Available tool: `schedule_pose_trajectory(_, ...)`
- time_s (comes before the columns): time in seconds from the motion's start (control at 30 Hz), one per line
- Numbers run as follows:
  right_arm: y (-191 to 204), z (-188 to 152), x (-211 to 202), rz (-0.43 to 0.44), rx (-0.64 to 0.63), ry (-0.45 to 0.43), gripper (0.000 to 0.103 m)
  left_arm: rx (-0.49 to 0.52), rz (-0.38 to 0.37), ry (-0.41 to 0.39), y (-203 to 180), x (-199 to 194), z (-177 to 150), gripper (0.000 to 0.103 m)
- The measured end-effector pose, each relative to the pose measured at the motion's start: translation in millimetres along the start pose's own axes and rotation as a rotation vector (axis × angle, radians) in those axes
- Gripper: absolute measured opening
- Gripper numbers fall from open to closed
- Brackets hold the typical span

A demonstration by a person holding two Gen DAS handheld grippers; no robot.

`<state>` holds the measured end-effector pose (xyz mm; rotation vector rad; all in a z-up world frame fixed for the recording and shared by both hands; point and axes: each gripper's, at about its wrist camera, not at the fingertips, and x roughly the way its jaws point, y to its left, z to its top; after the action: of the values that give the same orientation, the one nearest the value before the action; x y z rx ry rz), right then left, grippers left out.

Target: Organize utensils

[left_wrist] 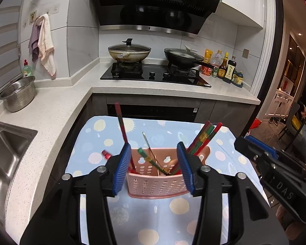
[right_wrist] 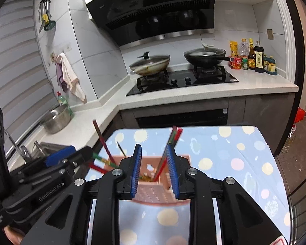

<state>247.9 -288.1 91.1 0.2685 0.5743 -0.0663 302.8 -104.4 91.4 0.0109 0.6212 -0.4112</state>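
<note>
A pink perforated utensil holder (left_wrist: 155, 183) stands on a small table with a blue dotted cloth (left_wrist: 153, 220). Red and green chopsticks (left_wrist: 204, 138) and a thin metal utensil (left_wrist: 148, 143) lean in it. My left gripper (left_wrist: 154, 168) is open, its blue pads on either side of the holder; a red chopstick (left_wrist: 122, 126) leans by the left pad. In the right wrist view my right gripper (right_wrist: 154, 169) is open above the holder's right compartment (right_wrist: 153, 192), with red-green chopsticks (right_wrist: 171, 143) between its pads, not clamped.
White L-shaped counter (left_wrist: 51, 110) with a sink (left_wrist: 6, 147) and steel colander (left_wrist: 18, 94) on the left. A gas hob (left_wrist: 155, 73) with two lidded pans and sauce bottles (left_wrist: 226, 67) stands behind. The right gripper's body (left_wrist: 275, 175) lies close on the right.
</note>
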Motion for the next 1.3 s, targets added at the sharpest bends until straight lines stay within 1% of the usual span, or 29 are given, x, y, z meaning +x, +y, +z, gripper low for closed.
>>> schedule_pose_trajectory(0.07, 0, -10, -11, -0.010, 0.001, 0.017, 0.031, -0.002, -0.005, 0.003, 1, -9, -6, 0.048)
schedule_pose_trajectory(0.1, 0, -14, -14, -0.017, 0.002, 0.025, 0.034, -0.003, -0.001, 0.005, 1, -14, -10, 0.055)
schedule_pose_trajectory(0.13, 1, -19, -18, -0.024, 0.000, 0.038, 0.036, -0.002, 0.010, 0.006, 0, -19, -15, 0.062)
schedule_pose_trajectory(0.23, 2, -32, -26, -0.052, -0.007, 0.070, 0.037, 0.012, 0.038, 0.002, -3, -31, -28, 0.072)
schedule_pose_trajectory(0.37, 3, -50, -38, -0.074, -0.001, 0.098, 0.042, 0.026, 0.051, 0.008, -6, -45, -44, 0.078)
schedule_pose_trajectory(0.43, 3, -58, -43, -0.078, 0.002, 0.101, 0.043, 0.019, 0.055, 0.012, -6, -51, -52, 0.083)
schedule_pose_trajectory(0.6, 5, -76, -55, -0.109, -0.015, 0.113, 0.044, 0.000, 0.075, 0.032, -4, -62, -70, 0.088)
schedule_pose_trajectory(0.67, 7, -82, -59, -0.131, -0.031, 0.109, 0.046, 0.006, 0.087, 0.037, -6, -65, -77, 0.088)
schedule_pose_trajectory(0.73, 8, -87, -63, -0.148, -0.046, 0.102, 0.054, 0.014, 0.106, 0.044, -6, -67, -82, 0.089)
schedule_pose_trajectory(0.77, 8, -89, -65, -0.156, -0.052, 0.098, 0.055, 0.017, 0.116, 0.047, -7, -68, -85, 0.090)
schedule_pose_trajectory(0.9, 7, -95, -72, -0.192, -0.078, 0.079, 0.064, 0.010, 0.125, 0.063, -6, -71, -93, 0.092)
schedule_pose_trajectory(0.97, 5, -97, -73, -0.195, -0.071, 0.080, 0.069, 0.003, 0.133, 0.067, -4, -73, -96, 0.095)
schedule_pose_trajectory(1.07, 2, -100, -74, -0.186, -0.058, 0.088, 0.079, -0.008, 0.138, 0.077, -2, -74, -98, 0.096)
schedule_pose_trajectory(1.1, 1, -101, -74, -0.180, -0.050, 0.089, 0.084, -0.014, 0.138, 0.082, 0, -74, -99, 0.096)
schedule_pose_trajectory(1.2, 1, -105, -73, -0.186, -0.060, 0.097, 0.086, -0.025, 0.141, 0.094, 1, -73, -102, 0.096)
schedule_pose_trajectory(1.27, 2, -107, -71, -0.185, -0.068, 0.108, 0.088, -0.031, 0.140, 0.104, 2, -72, -104, 0.096)
schedule_pose_trajectory(1.3, 2, -108, -70, -0.181, -0.065, 0.109, 0.095, -0.032, 0.141, 0.107, 2, -72, -104, 0.096)
